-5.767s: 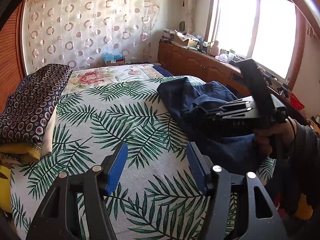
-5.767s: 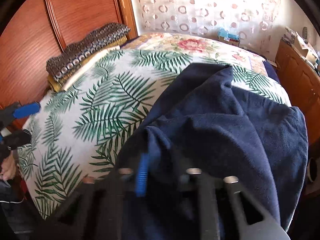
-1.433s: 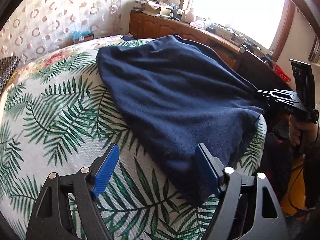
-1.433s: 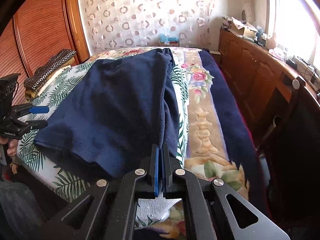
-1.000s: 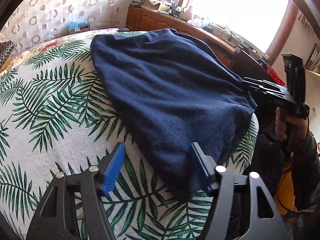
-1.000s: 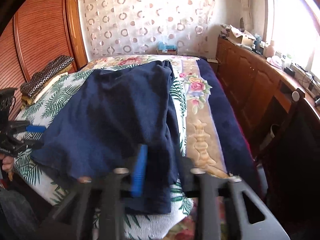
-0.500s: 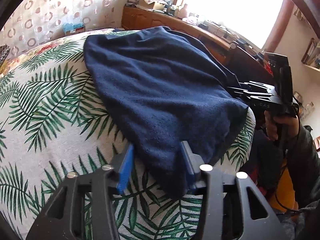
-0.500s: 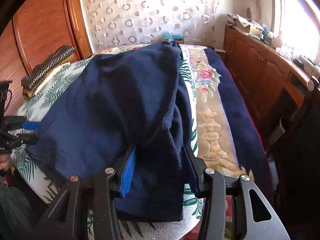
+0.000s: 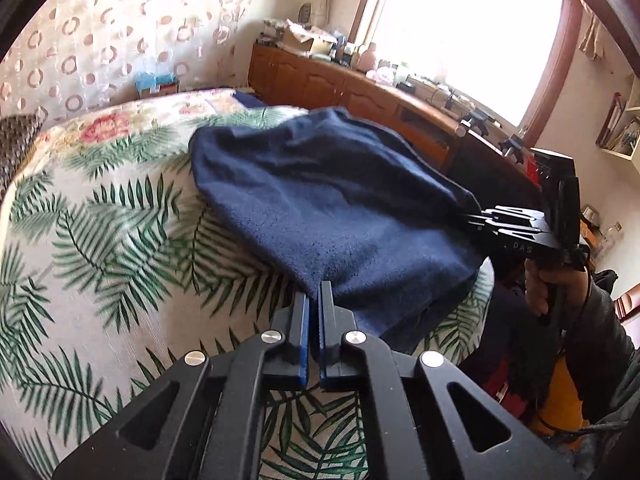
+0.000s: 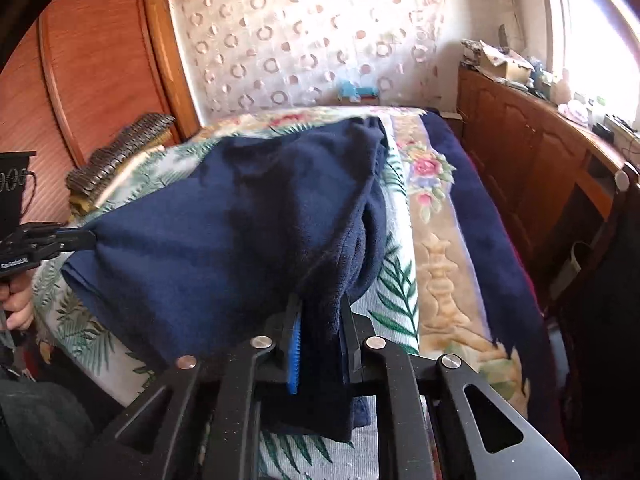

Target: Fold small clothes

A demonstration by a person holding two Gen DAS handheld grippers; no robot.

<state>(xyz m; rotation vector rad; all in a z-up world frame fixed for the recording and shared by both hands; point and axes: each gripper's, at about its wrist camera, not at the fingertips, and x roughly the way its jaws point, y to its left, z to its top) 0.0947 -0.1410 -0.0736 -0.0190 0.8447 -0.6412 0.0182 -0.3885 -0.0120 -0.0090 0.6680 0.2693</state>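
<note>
**Both jaws clamped on the navy garment's near edge**

The jaws of the left gripper (image 9: 314, 294) have just closed almost blade to blade, pinching the near corner of the navy garment (image 9: 320, 200) where its edge comes to a point right at the fingertips. The jaws of the right gripper (image 10: 320, 312) have also just been closing and now squeeze a thick, bunched fold of the same cloth between the blue pads (image 10: 295, 344); a loose end of fabric hangs down below them.

The garment is a dark navy, fleecy, matte knit with no print. From the left jaws it spreads ahead and to the right as one broad sheet, pulled taut toward the right gripper's tips, with a soft ridge along that far side. Seen from the right jaws, it runs ahead and to the left, smooth across the middle, doubled into heavy rolls along its right margin just ahead of the pads. Its far end rests on the palm-leaf bedspread (image 9: 100, 240), which lies under and to the left of the left jaws. A hand (image 9: 540, 284) holds the right gripper's grip.
</note>
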